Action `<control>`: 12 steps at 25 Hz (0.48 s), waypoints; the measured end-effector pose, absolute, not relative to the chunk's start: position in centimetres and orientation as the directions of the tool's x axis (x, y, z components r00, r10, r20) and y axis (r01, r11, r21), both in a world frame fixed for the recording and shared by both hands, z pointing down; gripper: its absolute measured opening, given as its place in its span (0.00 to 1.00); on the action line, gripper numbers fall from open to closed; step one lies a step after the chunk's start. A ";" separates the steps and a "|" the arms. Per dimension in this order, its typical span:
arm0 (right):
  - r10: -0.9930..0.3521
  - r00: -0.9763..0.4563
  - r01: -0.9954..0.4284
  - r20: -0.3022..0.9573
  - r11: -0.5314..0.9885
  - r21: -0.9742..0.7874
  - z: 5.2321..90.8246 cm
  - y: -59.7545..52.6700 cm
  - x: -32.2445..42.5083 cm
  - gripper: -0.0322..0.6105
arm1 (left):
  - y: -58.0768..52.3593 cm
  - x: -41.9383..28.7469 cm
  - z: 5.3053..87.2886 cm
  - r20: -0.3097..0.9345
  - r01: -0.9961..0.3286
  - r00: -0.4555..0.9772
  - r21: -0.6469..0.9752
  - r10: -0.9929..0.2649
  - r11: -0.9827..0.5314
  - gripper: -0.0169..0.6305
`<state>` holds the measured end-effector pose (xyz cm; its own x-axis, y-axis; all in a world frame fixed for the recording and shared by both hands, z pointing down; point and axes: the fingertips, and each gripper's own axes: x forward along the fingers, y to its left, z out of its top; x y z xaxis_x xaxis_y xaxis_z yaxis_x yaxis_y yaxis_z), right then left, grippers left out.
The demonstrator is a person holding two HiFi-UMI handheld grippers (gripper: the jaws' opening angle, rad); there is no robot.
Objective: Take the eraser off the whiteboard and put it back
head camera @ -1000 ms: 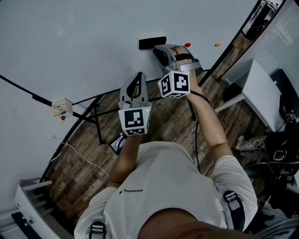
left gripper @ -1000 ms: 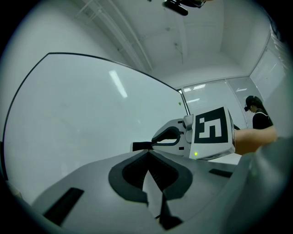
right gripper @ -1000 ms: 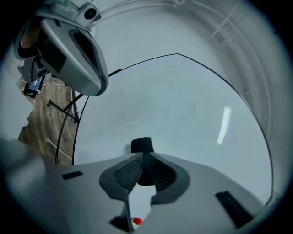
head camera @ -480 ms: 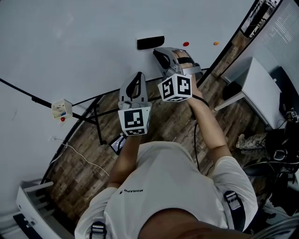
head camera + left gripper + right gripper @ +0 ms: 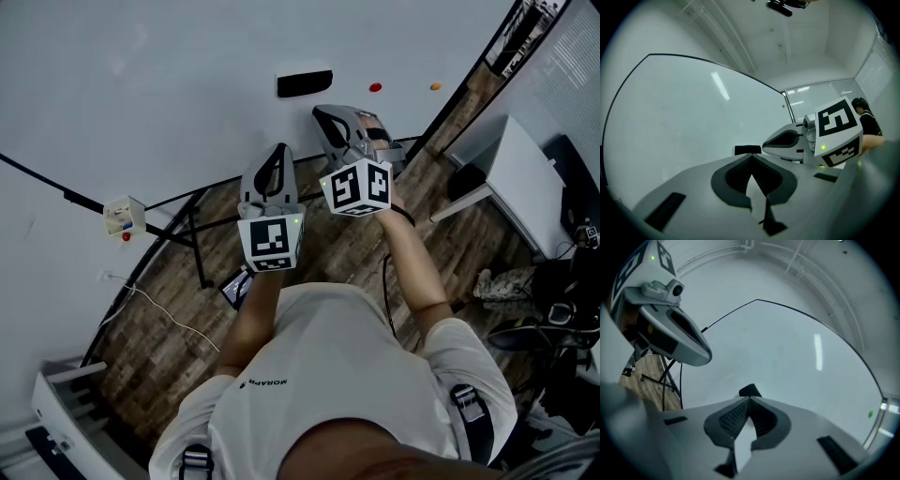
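**Head view.** The eraser (image 5: 305, 82) is sitting on the whiteboard (image 5: 169, 84), its long axis running sideways across the board. You are holding the right gripper (image 5: 326, 117) just below and to the right of it, not touching. Its jaws have just been closing and are meeting on nothing. The left gripper (image 5: 274, 157), jaws likewise pressed together and empty, is hanging lower and farther off. Your right hand is lying nearer, so a fresh grasp is likely calling for parted jaws travelling up-left.
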<state>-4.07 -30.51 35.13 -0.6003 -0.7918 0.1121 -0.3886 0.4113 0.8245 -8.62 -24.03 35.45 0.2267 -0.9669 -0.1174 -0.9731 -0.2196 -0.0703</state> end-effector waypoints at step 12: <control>-0.783 -0.618 -0.560 0.074 0.504 0.658 35.2 -29.2 -3.0 0.07 | -23.7 -8.1 35.3 -0.117 -0.970 0.236 -0.084 -0.965 -0.227 0.03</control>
